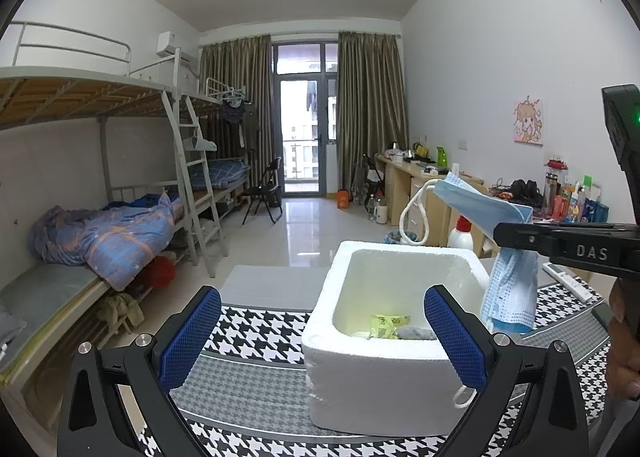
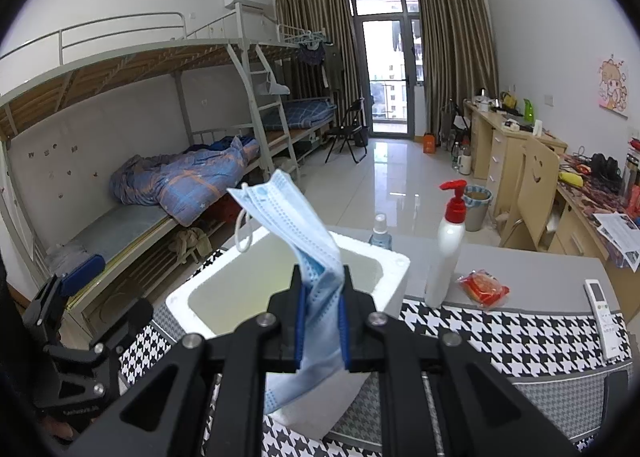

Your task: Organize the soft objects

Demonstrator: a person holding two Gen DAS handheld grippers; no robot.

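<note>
The right gripper [image 2: 322, 317] is clenched on a blue face mask [image 2: 298, 233], pinching it mid-body so the mask's long axis runs upward and to the left in the right wrist frame, one end sticking up toward frame centre with its white ear loop [image 2: 244, 233] dangling, the other end drooping below the jaws at lower centre. Directly beyond and below the pinch sits the white foam box [image 2: 396, 263], open top up, on a houndstooth cloth [image 2: 500, 333]; the mask hangs over the box's near-right rim, not yet inside, so the drop likely needs a short move forward over the cavity. In the left wrist frame the mask [image 1: 508, 289] shows at right, clamped by the right gripper [image 1: 520, 237] above the box's [image 1: 384, 389] right wall. The left gripper [image 1: 322, 333] is released, pads wide apart, empty, straddling the box's near left corner; the right is clearly the nearer tool. Inside the box, lower centre, a yellow-green packet [image 1: 386, 327] and something grey lie on the floor, hard to identify. Second ear loop [image 1: 464, 397] peeks at the left gripper's right pad; what it attaches to is hidden. Right wrist view hides the box floor behind the gripper.
</note>
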